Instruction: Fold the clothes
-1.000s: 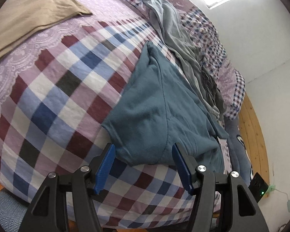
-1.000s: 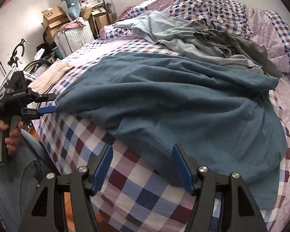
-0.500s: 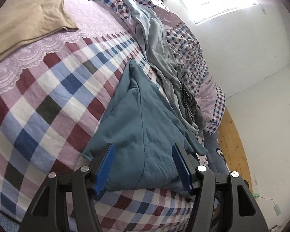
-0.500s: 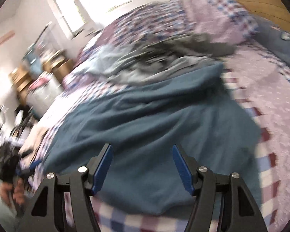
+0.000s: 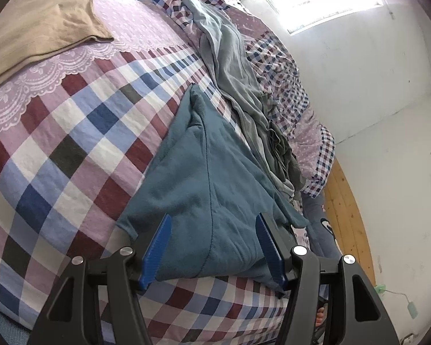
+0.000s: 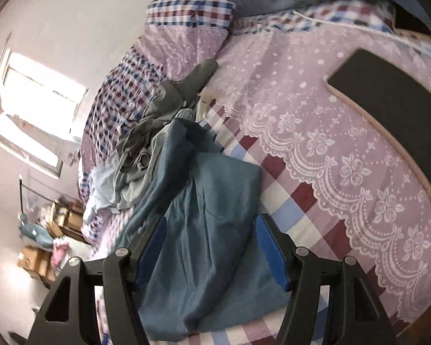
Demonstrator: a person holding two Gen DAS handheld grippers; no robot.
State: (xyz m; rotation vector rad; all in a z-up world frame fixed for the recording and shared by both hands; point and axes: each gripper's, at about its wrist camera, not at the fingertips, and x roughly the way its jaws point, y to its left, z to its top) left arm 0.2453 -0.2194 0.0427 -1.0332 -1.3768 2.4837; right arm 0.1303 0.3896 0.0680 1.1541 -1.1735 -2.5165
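A teal garment (image 5: 207, 187) lies spread along the near edge of the checked bed. My left gripper (image 5: 212, 230) is open, and the garment's near corner lies between its blue fingers. In the right wrist view the same teal garment (image 6: 215, 221) runs away from me, and my right gripper (image 6: 211, 228) stands open over its other end. Behind it a grey garment (image 5: 238, 86) lies crumpled in a long heap, also seen as the grey garment (image 6: 146, 143) from the right.
A beige garment (image 5: 34, 26) lies flat at the far left of the bedspread (image 5: 57, 143). A dark flat board (image 6: 393, 109) rests on the lace-trimmed cover at the right. Boxes (image 6: 40, 256) clutter the floor by the window wall. A wooden headboard (image 5: 347, 201) borders the bed.
The right gripper swung quickly around to the garment's other end, and its view turned toward the headboard side. The left gripper moved in until the teal corner lay between its fingers.
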